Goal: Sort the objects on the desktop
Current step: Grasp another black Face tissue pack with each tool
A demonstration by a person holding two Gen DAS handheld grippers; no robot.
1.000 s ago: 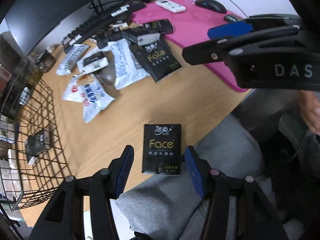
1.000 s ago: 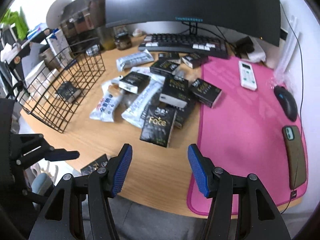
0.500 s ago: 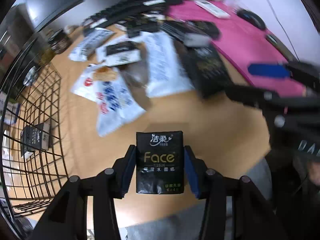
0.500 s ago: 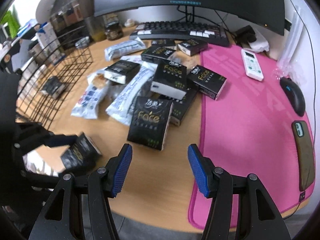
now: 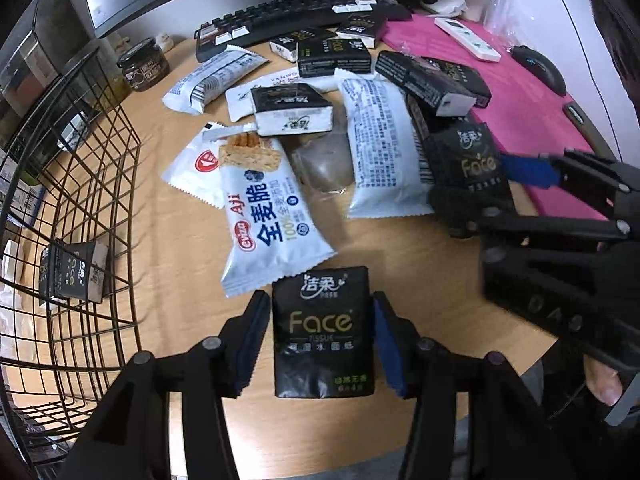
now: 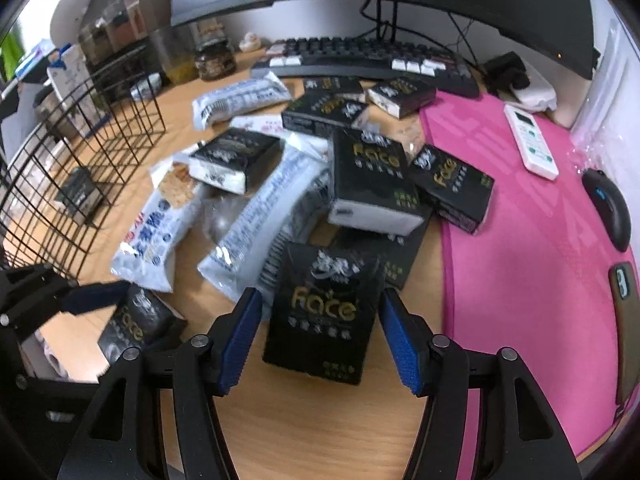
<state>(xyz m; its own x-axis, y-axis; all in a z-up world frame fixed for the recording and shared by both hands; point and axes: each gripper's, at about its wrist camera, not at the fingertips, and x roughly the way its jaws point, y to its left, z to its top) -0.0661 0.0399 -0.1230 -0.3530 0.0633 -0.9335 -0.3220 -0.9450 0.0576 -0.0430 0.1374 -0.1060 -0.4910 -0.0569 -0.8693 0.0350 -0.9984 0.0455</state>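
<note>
A black Face tissue pack [image 5: 322,332] sits between the blue pads of my left gripper [image 5: 319,298] at the desk's near edge. Those jaws are opening, and slim gaps show at the pack's sides. The right wrist view shows that pack [image 6: 134,326] low at the left. My right gripper [image 6: 320,300] straddles a second Face pack [image 6: 326,316] at the front of the pile. Its jaws are closing, with a gap still on the left side. Several more black packs [image 6: 370,176] and white snack bags [image 5: 266,216] lie heaped mid-desk.
A black wire basket [image 5: 100,184] stands at the left with one tissue pack [image 5: 72,276] inside. A pink mat [image 6: 520,208] carries a remote [image 6: 530,142], a mouse [image 6: 608,208] and a phone [image 6: 626,312]. Keyboard [image 6: 360,58], monitor and jar [image 5: 142,66] line the back.
My left gripper closed round the pack at the desk edge and carried it forward, then eased apart slightly. My right gripper dropped toward the pile and now frames the front pack, jaws narrower.
</note>
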